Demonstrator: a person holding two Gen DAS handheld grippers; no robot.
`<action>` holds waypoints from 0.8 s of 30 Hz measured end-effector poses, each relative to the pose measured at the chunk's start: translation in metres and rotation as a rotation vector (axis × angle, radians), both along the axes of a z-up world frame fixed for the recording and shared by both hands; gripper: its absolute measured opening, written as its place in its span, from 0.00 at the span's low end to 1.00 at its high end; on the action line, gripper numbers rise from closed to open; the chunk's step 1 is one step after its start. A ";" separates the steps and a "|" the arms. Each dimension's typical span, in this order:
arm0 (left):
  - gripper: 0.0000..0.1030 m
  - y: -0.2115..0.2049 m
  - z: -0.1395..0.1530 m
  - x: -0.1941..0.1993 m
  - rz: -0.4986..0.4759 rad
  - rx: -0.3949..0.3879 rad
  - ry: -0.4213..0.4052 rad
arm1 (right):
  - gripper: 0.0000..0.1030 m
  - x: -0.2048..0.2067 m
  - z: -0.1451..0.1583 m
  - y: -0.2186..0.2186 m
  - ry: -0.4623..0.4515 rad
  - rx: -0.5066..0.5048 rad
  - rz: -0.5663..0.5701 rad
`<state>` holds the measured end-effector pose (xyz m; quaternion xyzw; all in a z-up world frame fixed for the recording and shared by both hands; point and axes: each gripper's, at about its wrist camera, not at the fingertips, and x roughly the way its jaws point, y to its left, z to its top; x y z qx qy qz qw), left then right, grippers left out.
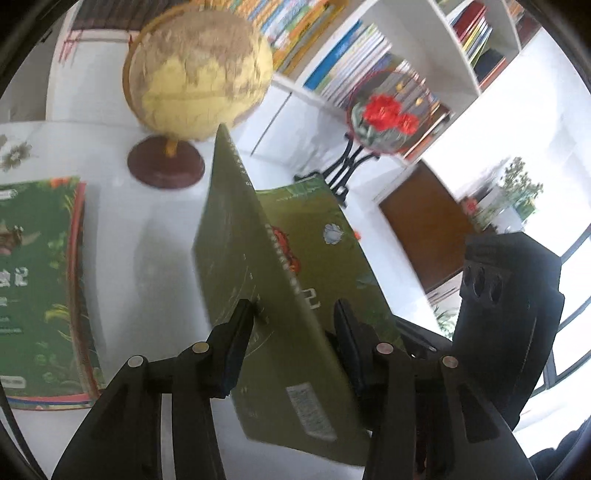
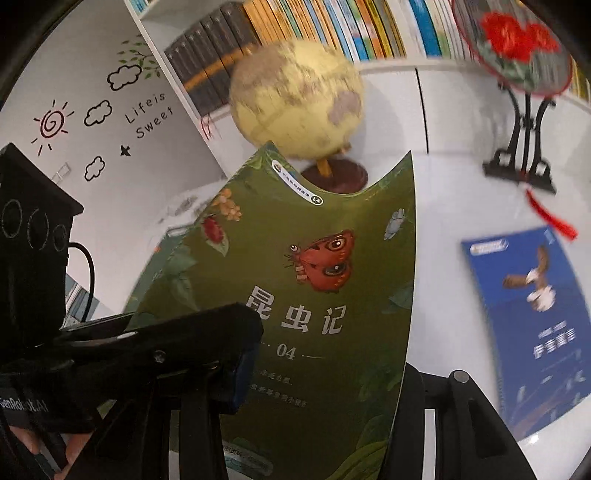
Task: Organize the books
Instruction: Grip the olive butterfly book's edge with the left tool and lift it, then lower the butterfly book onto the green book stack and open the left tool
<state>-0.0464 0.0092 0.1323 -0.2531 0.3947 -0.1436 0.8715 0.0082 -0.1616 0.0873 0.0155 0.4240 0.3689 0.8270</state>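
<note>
Book (image 1: 258, 280), thin, glossy green cover

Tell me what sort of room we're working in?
Probably a children's reading room or study: a white bookshelf packed with colourful books, a globe on the table, and a "Life is Sweet" wall decal.

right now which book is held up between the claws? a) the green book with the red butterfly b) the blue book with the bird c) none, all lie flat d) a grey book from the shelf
a: the green butterfly book stands on edge above the white table, clamped by the left claw, while the blue bird book lies flat on the table beside it.
</note>
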 end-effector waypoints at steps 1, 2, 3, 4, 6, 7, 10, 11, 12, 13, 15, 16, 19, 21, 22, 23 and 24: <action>0.40 0.004 0.004 -0.002 0.004 -0.010 -0.008 | 0.44 -0.002 0.006 0.001 -0.012 0.001 -0.003; 0.40 0.010 0.010 -0.006 0.011 -0.021 -0.022 | 0.44 -0.006 0.016 0.000 -0.024 0.008 -0.006; 0.40 0.013 0.014 -0.008 0.016 -0.026 -0.032 | 0.44 -0.011 0.025 0.002 -0.043 0.012 -0.006; 0.40 0.018 0.020 -0.012 0.025 -0.026 -0.045 | 0.44 -0.016 0.034 0.007 -0.067 0.007 -0.004; 0.40 0.030 0.031 -0.022 0.048 -0.025 -0.073 | 0.44 -0.025 0.047 0.017 -0.105 -0.009 0.008; 0.40 0.035 0.035 -0.025 0.054 -0.026 -0.083 | 0.44 -0.031 0.054 0.023 -0.123 -0.013 0.015; 0.40 0.056 0.051 -0.037 0.083 -0.022 -0.122 | 0.44 -0.046 0.074 0.043 -0.176 -0.015 0.033; 0.40 0.065 0.055 -0.041 0.100 -0.020 -0.132 | 0.44 -0.047 0.080 0.054 -0.185 -0.013 0.039; 0.40 0.075 0.058 -0.044 0.119 -0.017 -0.143 | 0.44 -0.050 0.086 0.062 -0.193 -0.008 0.048; 0.40 0.085 0.059 -0.048 0.135 -0.013 -0.153 | 0.44 -0.053 0.092 0.071 -0.204 -0.004 0.059; 0.40 0.106 0.059 -0.053 0.173 0.003 -0.157 | 0.44 -0.060 0.100 0.093 -0.232 -0.003 0.083; 0.40 0.117 0.057 -0.054 0.191 0.008 -0.153 | 0.44 -0.063 0.102 0.103 -0.241 -0.008 0.095; 0.40 0.147 0.041 -0.057 0.246 0.041 -0.122 | 0.44 -0.070 0.098 0.146 -0.261 -0.036 0.148; 0.40 0.163 0.023 -0.054 0.286 0.052 -0.081 | 0.44 -0.073 0.088 0.170 -0.258 -0.055 0.180; 0.40 0.169 0.015 -0.051 0.296 0.052 -0.068 | 0.44 -0.071 0.082 0.180 -0.247 -0.065 0.192; 0.40 0.174 0.008 -0.051 0.310 0.062 -0.059 | 0.44 -0.070 0.071 0.194 -0.232 -0.084 0.208; 0.40 0.181 0.002 -0.051 0.324 0.082 -0.057 | 0.44 -0.070 0.063 0.205 -0.221 -0.097 0.220</action>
